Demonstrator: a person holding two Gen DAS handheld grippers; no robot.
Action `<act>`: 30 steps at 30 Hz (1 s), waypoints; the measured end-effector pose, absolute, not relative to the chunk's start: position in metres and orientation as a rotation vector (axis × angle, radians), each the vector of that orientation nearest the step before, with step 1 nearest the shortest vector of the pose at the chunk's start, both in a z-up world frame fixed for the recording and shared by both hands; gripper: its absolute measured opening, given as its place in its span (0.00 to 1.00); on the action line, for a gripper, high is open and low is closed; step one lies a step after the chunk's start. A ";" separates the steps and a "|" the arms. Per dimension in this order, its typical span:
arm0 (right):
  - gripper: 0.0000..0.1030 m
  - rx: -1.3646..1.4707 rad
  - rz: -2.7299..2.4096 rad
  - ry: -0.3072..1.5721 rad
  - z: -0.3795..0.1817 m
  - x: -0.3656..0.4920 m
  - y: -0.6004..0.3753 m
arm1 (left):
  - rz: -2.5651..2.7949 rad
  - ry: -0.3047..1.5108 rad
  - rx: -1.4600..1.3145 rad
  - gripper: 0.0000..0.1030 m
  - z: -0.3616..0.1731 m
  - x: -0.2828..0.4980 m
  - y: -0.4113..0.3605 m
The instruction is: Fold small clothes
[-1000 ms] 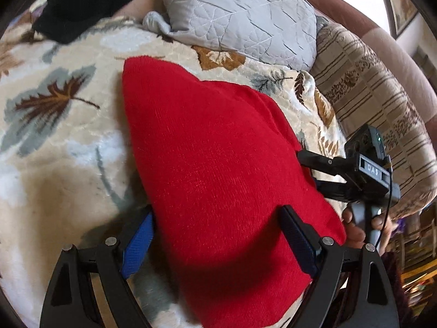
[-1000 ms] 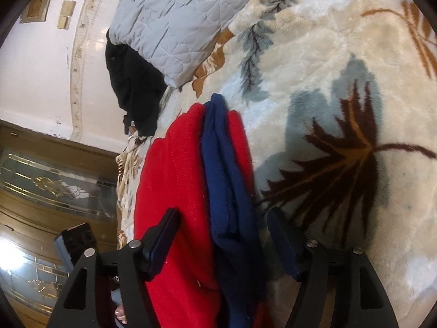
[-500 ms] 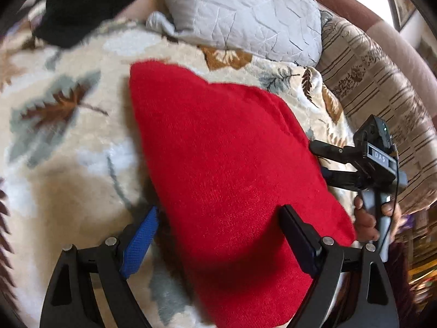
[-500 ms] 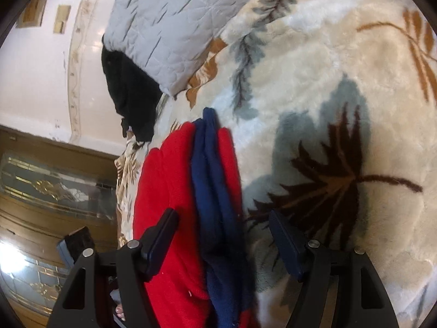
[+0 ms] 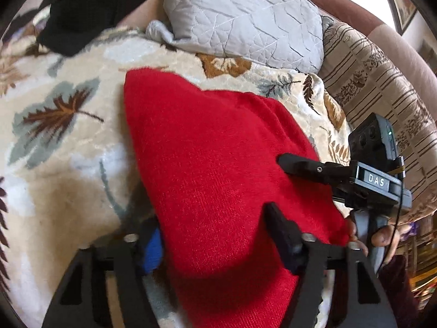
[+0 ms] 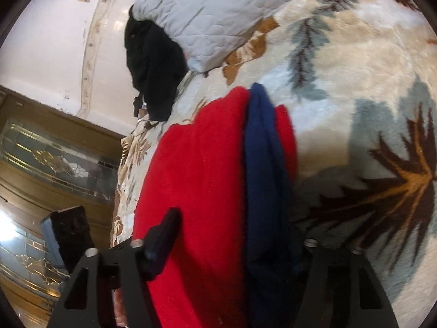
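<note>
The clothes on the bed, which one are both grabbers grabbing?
The red knit garment. Both grippers are closing their jaws around its edges; the black clothing lies bunched far off beside the grey pillow, untouched.

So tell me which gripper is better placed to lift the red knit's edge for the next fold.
Probably left: the left gripper straddles the red knit garment's near edge, jaws closing. The right gripper, also closing, straddles the edge that carries the navy fabric.
</note>
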State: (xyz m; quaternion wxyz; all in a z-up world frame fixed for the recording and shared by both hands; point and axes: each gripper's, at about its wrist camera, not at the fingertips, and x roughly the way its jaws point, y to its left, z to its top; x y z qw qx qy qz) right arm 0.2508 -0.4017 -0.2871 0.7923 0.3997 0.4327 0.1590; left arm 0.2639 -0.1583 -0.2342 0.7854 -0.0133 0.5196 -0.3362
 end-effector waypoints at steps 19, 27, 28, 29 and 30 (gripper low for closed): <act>0.50 0.860 0.415 0.797 -0.233 0.175 -0.339 | -0.612 0.943 0.241 0.48 -0.161 0.172 -0.122; 0.50 0.894 0.402 0.806 -0.244 0.152 -0.318 | -0.574 0.928 0.295 0.48 -0.164 0.146 -0.103; 0.50 0.895 0.390 0.813 -0.246 0.151 -0.318 | -0.566 0.933 0.297 0.49 -0.168 0.147 -0.102; 0.52 0.895 0.355 0.833 -0.251 0.151 -0.317 | -0.553 0.942 0.304 0.50 -0.174 0.148 -0.101; 0.53 0.894 0.322 0.858 -0.256 0.151 -0.317 | -0.534 0.953 0.322 0.55 -0.181 0.149 -0.102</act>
